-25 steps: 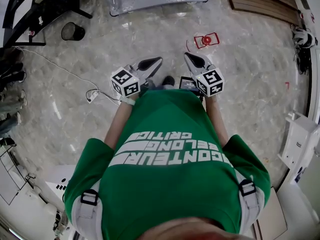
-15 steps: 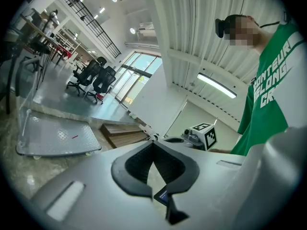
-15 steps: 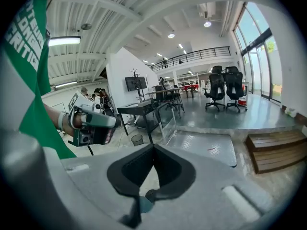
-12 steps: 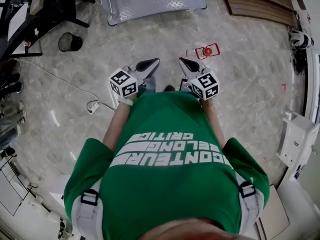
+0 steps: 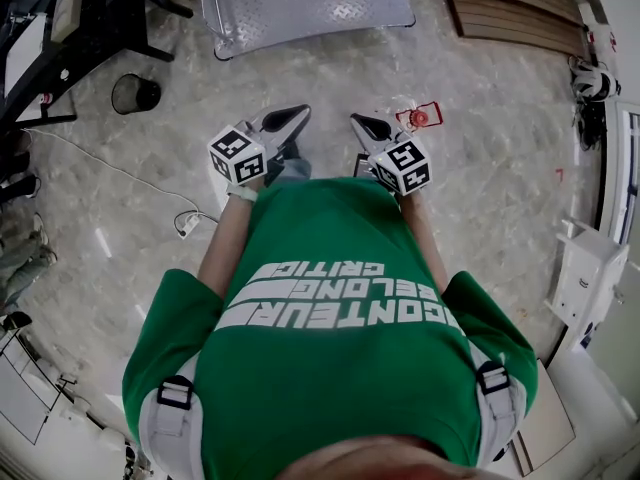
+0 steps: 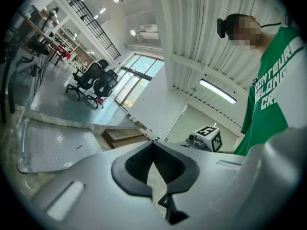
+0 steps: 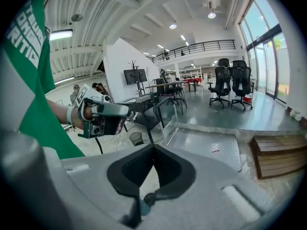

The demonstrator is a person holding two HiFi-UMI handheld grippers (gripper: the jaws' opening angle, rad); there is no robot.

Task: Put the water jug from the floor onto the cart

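Observation:
No water jug shows in any view. The cart (image 5: 300,3) is a low diamond-plate platform on the marble floor ahead of me; it also shows in the left gripper view (image 6: 53,145) and the right gripper view (image 7: 206,145). My left gripper (image 5: 298,114) is held in front of the green shirt, jaws shut with nothing between them (image 6: 153,143). My right gripper (image 5: 357,121) is beside it, also shut and empty (image 7: 153,146). Both point toward the cart. A red-outlined mark (image 5: 420,117) lies on the floor just right of the right gripper.
A black wastebasket (image 5: 135,93) stands left of the cart, beside a black desk frame (image 5: 60,28). A wooden pallet (image 5: 510,13) lies right of the cart. A cable with a power strip (image 5: 185,225) runs along the floor at left. White cabinets (image 5: 590,278) stand at right.
I have walked forward: the cart, the wastebasket and the red mark have come closer. Both grippers moved along with me and stay shut.

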